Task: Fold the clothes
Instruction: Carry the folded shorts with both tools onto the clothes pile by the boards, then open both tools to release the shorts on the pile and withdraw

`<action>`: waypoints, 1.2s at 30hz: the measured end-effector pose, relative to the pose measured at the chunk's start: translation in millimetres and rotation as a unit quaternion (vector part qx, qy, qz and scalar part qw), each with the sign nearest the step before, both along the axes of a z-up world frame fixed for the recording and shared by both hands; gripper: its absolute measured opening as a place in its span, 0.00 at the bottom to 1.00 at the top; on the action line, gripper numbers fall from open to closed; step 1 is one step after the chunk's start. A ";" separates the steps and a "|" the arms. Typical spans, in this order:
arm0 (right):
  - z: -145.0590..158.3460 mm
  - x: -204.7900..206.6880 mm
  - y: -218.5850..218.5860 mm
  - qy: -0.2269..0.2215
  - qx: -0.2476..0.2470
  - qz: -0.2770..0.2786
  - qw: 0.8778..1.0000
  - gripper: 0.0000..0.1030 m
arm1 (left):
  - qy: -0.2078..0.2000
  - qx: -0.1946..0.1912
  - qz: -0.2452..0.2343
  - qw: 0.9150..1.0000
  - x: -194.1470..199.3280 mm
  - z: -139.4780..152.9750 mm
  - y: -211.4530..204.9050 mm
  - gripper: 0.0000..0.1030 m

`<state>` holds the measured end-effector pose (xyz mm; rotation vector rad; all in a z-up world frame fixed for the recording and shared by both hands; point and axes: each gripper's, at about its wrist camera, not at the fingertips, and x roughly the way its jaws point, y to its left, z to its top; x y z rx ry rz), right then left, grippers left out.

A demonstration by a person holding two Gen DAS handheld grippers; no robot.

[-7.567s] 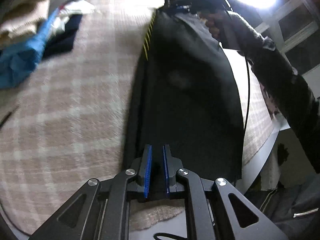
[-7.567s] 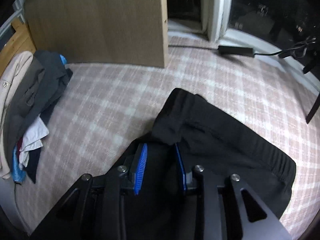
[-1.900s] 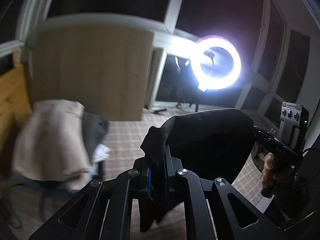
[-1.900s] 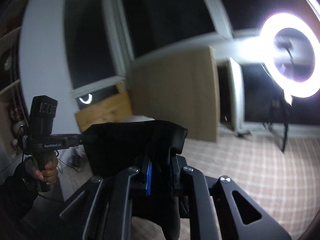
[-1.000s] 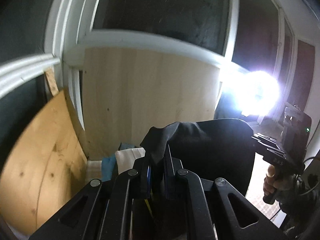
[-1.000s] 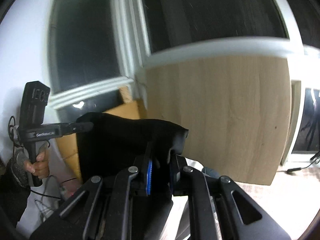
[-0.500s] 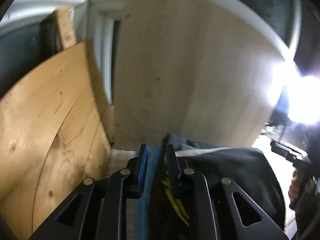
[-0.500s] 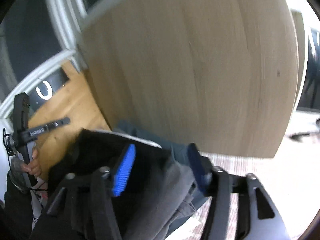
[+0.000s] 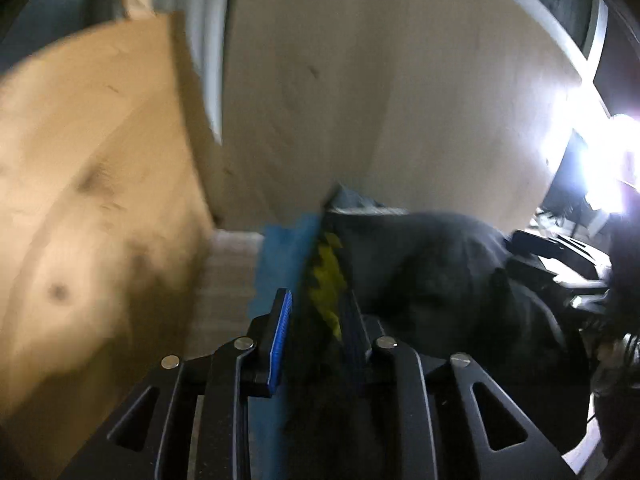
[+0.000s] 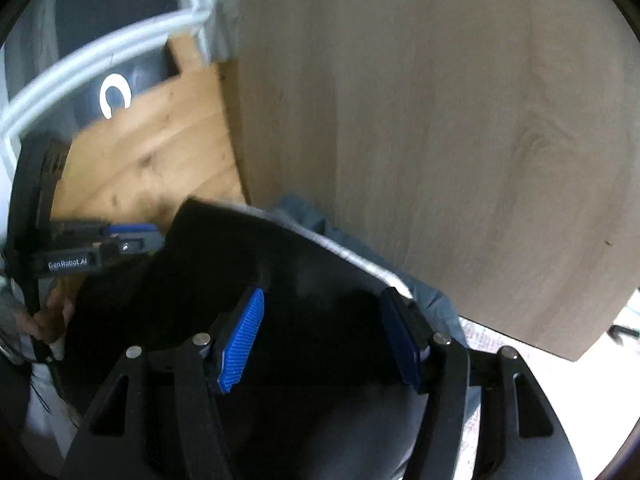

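Observation:
The folded black garment with yellow marks along one edge lies on the clothes pile by the wooden boards. My left gripper is open, its jaws astride the garment's yellow-marked edge. In the right wrist view the same black garment lies under my right gripper, which is wide open above it. The left gripper also shows there at the garment's far left corner.
A large pale wooden panel stands just behind the pile. An orange pine board leans at the left. Blue cloth and grey cloth lie under the black garment. A bright lamp glares at right.
Both grippers carried the folded black garment through the air to the pile by the boards, lowered it there and opened. The right jaws have spread wider in the last half second.

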<state>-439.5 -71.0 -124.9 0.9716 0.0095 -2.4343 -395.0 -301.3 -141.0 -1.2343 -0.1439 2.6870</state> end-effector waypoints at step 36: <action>63.3 270.8 70.4 0.011 0.067 -0.213 0.975 0.71 | 0.039 -0.039 -0.025 0.998 213.9 60.9 93.8 0.73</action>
